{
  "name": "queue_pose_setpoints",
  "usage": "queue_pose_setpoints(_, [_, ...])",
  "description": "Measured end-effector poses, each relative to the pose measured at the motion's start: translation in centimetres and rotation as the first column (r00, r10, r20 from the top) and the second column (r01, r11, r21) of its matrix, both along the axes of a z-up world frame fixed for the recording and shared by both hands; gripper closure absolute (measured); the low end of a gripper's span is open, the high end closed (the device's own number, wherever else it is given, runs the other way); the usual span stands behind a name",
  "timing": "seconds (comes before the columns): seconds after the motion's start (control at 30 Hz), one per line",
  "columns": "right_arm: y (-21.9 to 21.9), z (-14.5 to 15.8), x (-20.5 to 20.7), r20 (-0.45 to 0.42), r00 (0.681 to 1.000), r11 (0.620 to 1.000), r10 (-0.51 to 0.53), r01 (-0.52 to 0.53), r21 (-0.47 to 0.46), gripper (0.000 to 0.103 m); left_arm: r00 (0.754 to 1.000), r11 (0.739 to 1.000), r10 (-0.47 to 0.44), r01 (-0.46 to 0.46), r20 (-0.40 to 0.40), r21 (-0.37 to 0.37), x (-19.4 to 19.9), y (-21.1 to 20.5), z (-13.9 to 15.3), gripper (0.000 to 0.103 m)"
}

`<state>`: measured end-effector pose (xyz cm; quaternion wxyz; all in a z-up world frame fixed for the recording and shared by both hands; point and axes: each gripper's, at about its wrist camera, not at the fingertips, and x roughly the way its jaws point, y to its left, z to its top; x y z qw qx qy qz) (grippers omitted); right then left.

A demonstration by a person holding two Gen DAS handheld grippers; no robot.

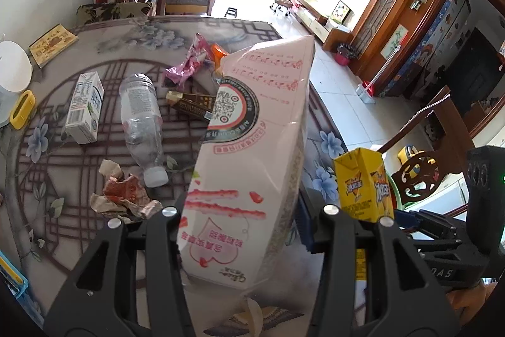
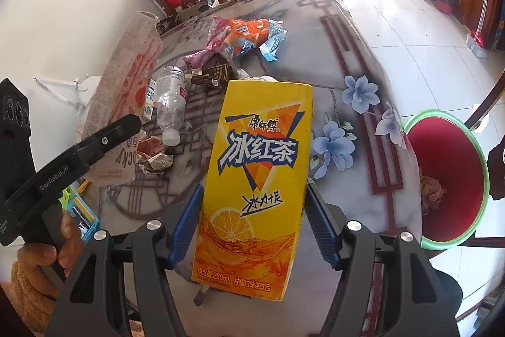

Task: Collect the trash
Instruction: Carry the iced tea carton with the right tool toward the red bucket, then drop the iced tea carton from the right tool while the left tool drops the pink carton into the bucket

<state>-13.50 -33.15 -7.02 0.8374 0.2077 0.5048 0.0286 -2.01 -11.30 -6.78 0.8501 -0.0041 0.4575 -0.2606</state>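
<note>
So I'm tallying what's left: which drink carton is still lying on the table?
The white milk carton beside the clear bottle. The yellow iced tea carton is held in the right gripper.

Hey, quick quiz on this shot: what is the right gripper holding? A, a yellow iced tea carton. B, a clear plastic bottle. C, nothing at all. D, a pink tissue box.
A: in the right wrist view the yellow iced tea carton sits clamped between the blue pads of the right gripper, while the clear plastic bottle lies on the table.
</note>
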Motion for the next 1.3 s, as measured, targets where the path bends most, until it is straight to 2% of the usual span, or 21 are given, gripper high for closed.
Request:
queue_pose_setpoints(0.27, [-2.5,-0.5,-1.0,-0.009,0.998,0.998,-0.057,0.058,0.019,0.040,0.999,0.998,-0.048,0.049,-0.014,0.026,-0.2,-2.4,-0.6,0.057])
queue_pose_setpoints(0.57, [-7.7,-1.2,-3.7,-0.040,0.982,0.982,-0.186,0.187,0.019,0.040,0.990,0.990,-0.131,0.133,-0.047,0.038,-0.7,-6.6,-1.9,0.057])
queue_pose_setpoints(0.67, [-10.1,-1.6,-5.3,-0.051,0.967,0.968,-0.249,0.250,0.009,0.040,0.983,0.984,-0.171,0.174,-0.070,0.041,-1.0,-8.6,-2.5,0.057])
queue_pose_setpoints(0.8, [-14.4,-2.4,-7.6,-0.070,0.933,0.935,-0.353,0.353,-0.017,0.040,0.971,0.973,-0.222,0.227,-0.084,0.047,-1.7,-11.3,-3.1,0.057])
queue_pose_setpoints(1.03, [-20.6,-4.0,-9.0,-0.091,0.881,0.885,-0.465,0.463,-0.040,0.040,0.950,0.950,-0.293,0.303,-0.110,0.080,-2.4,-15.3,-4.2,0.057])
queue_pose_setpoints(1.1, [-21.9,-4.5,-9.0,-0.093,0.872,0.877,-0.480,0.478,-0.044,0.035,0.944,0.944,-0.308,0.319,-0.118,0.087,-2.5,-16.4,-4.5,0.057])
queue_pose_setpoints(1.17, [-23.0,-5.0,-9.2,-0.094,0.856,0.861,-0.508,0.508,-0.028,0.023,0.937,0.938,-0.324,0.336,-0.128,0.090,-2.5,-17.6,-4.9,0.057])
queue_pose_setpoints(1.3, [-24.5,-5.6,-9.7,-0.104,0.833,0.838,-0.543,0.545,-0.009,0.023,0.910,0.910,-0.389,0.404,-0.145,0.091,-3.0,-20.9,-5.9,0.057])
